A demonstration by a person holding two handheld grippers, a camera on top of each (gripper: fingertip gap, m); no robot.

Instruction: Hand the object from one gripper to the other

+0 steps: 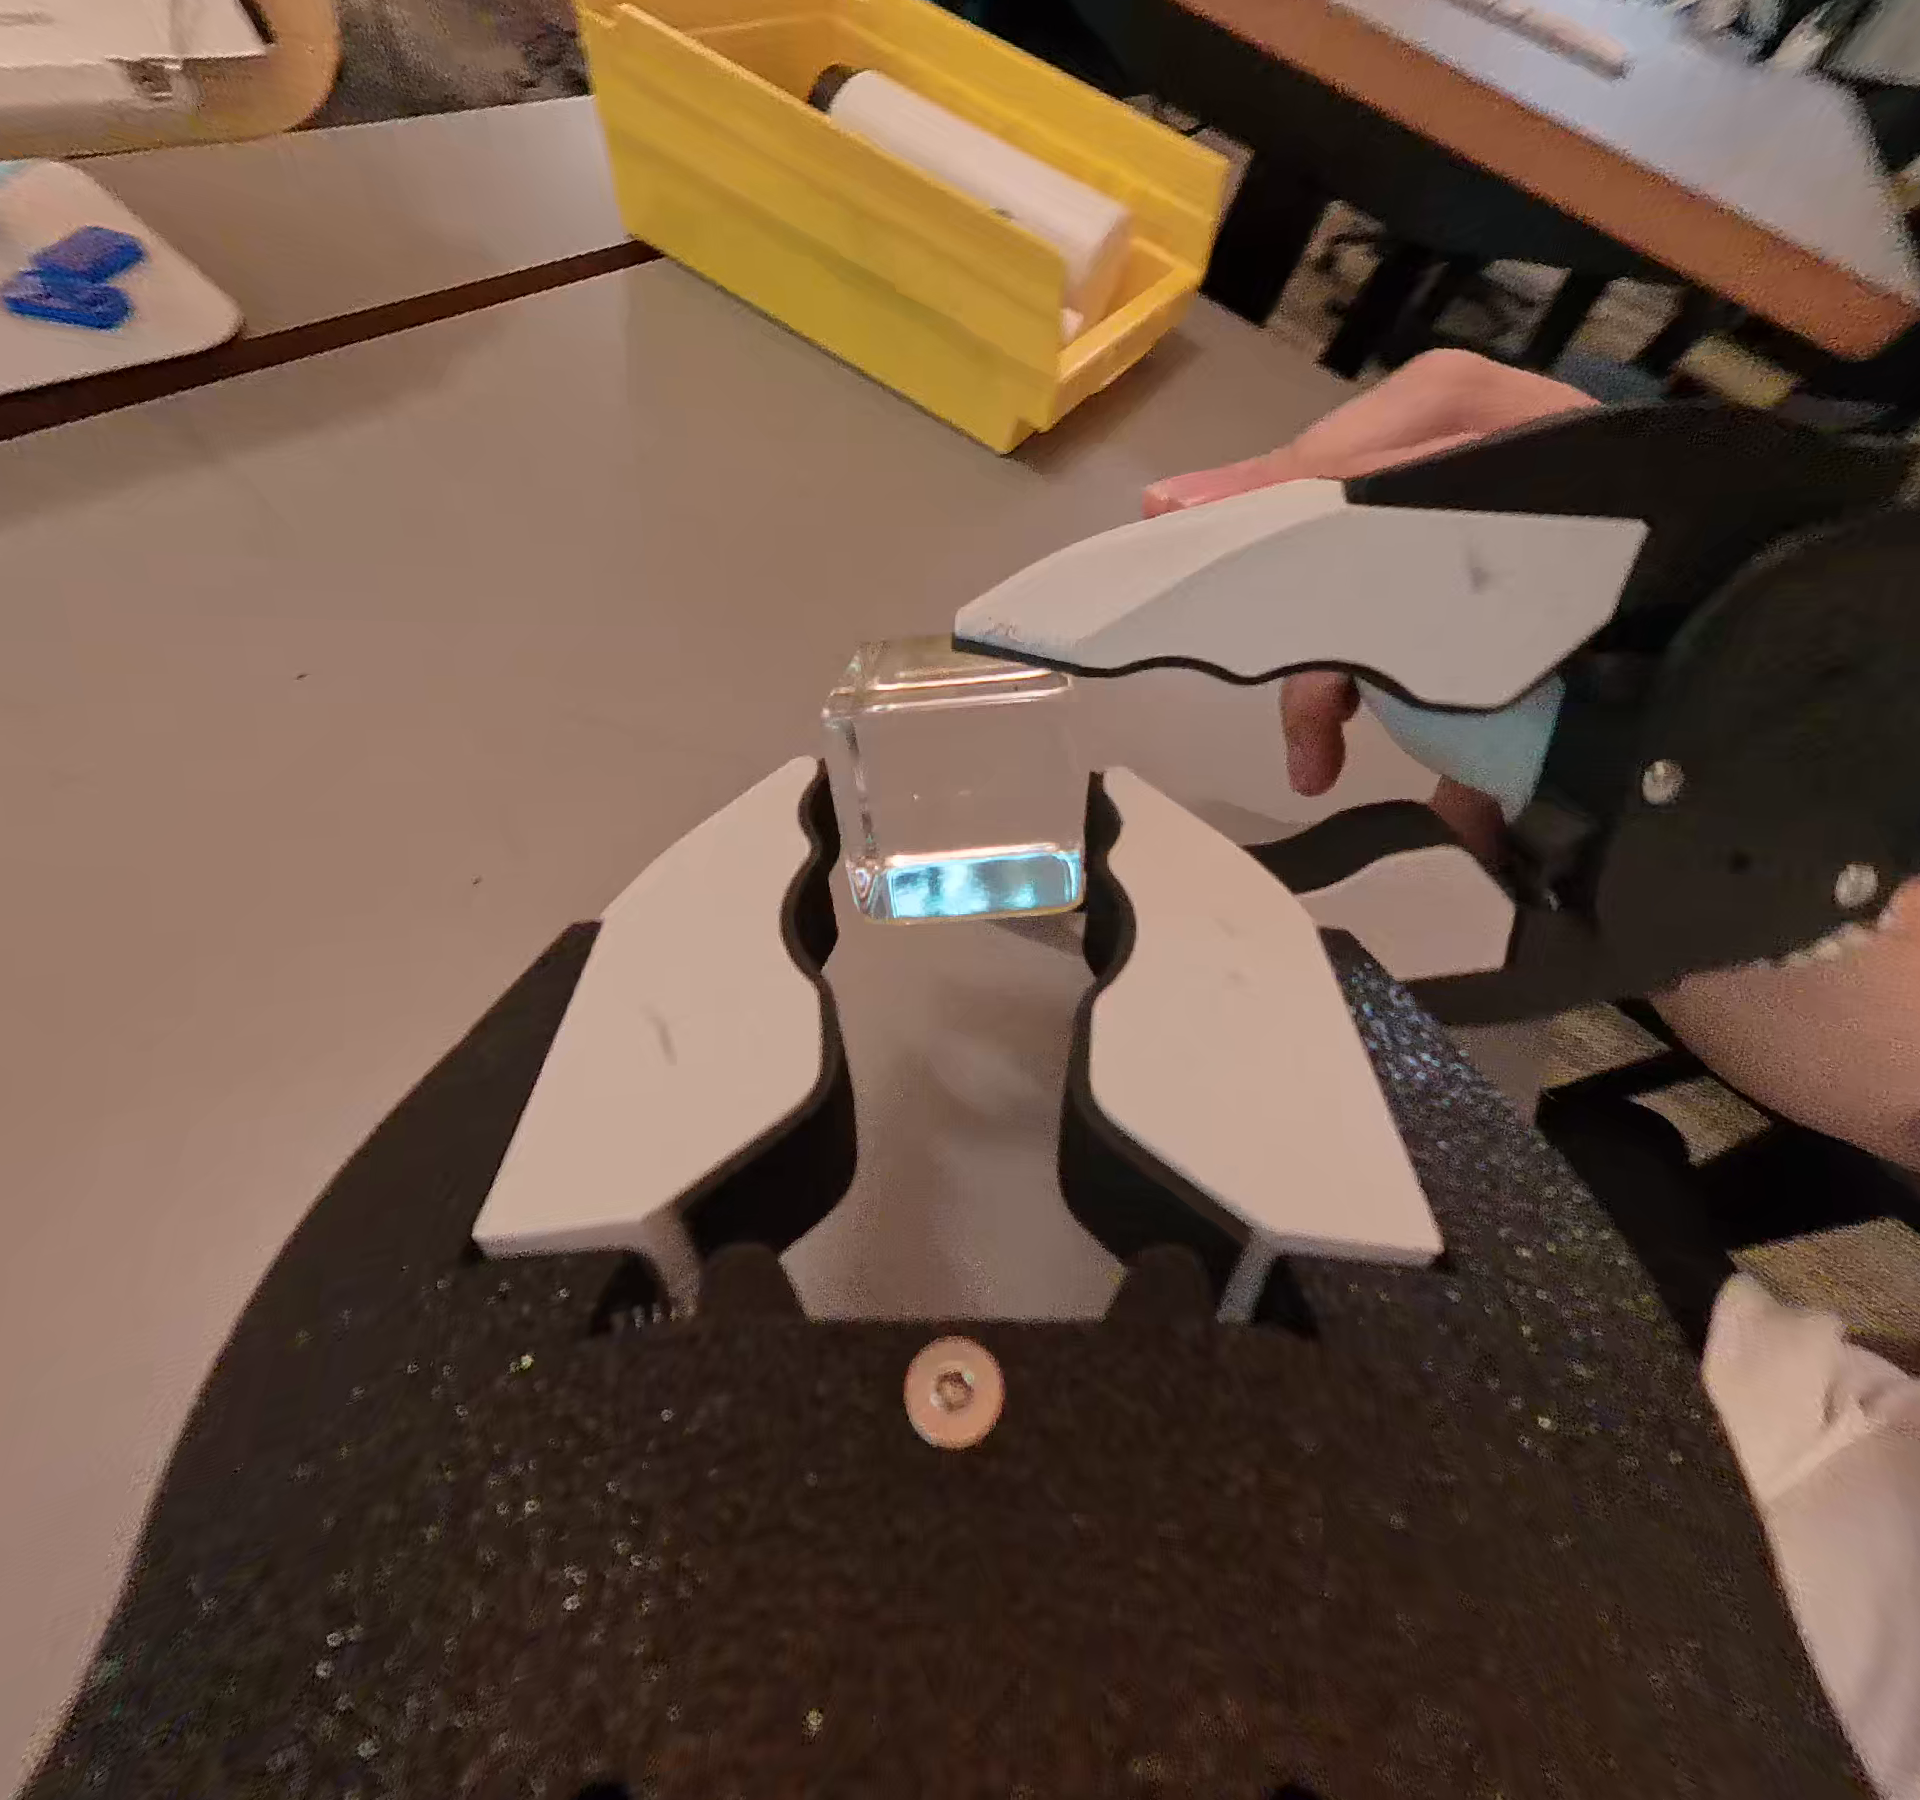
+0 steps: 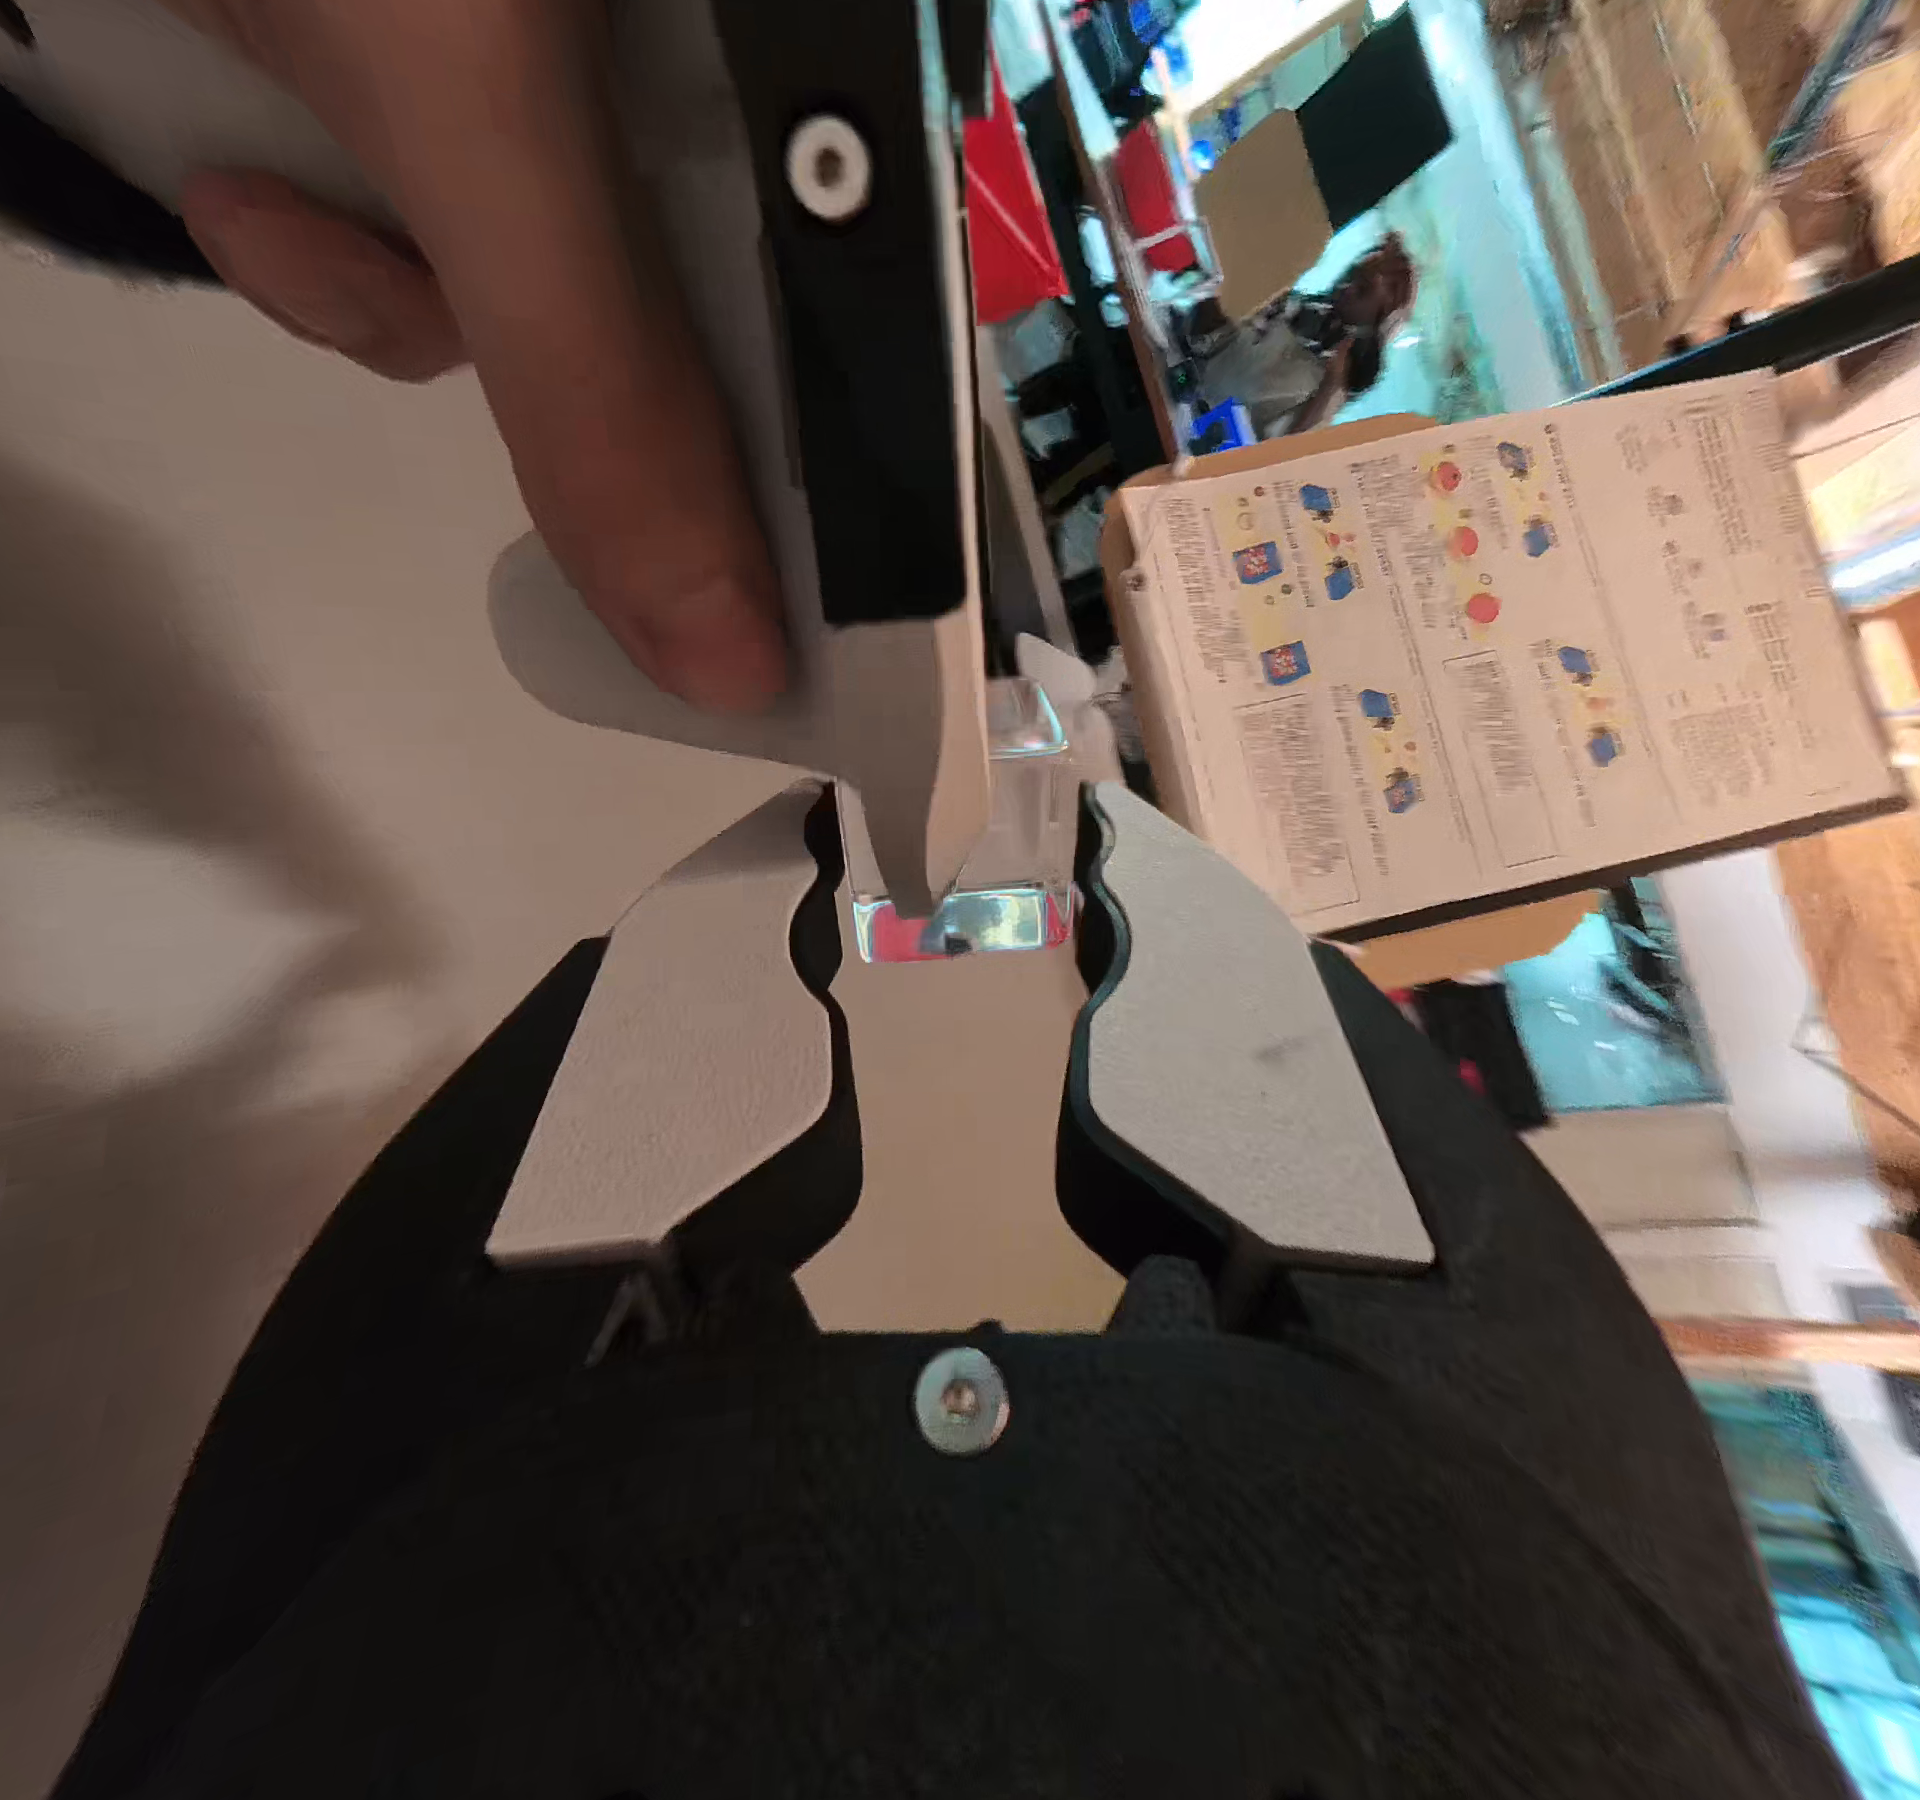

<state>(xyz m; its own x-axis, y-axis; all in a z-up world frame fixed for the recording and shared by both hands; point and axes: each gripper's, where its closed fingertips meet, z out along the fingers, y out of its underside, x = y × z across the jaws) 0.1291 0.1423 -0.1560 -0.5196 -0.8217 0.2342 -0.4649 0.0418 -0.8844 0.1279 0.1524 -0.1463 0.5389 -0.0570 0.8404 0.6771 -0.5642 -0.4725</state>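
Note:
A clear cube (image 1: 945,774) is held in the air above the grey table (image 1: 416,607). My left gripper (image 1: 956,794) has its fingertips pressed on the cube's left and right sides. The right gripper comes in from the right, turned on its side. Its upper finger (image 1: 1247,587) lies on the cube's top and its lower finger (image 1: 1382,877) runs under it, tip hidden. In the right wrist view the cube (image 2: 1023,815) sits between my right gripper's (image 2: 956,805) fingertips, both pads against it. The left gripper's finger (image 2: 935,711) crosses in front of it from above.
A yellow bin (image 1: 831,223) with a white roll (image 1: 977,150) stands at the back of the table. Blue pieces (image 1: 73,275) lie on a white board at the far left. A printed sheet on cardboard (image 2: 1455,659) stands to the right. A person (image 2: 1320,337) is far behind. Less than 4 cm separates the two grippers' tips.

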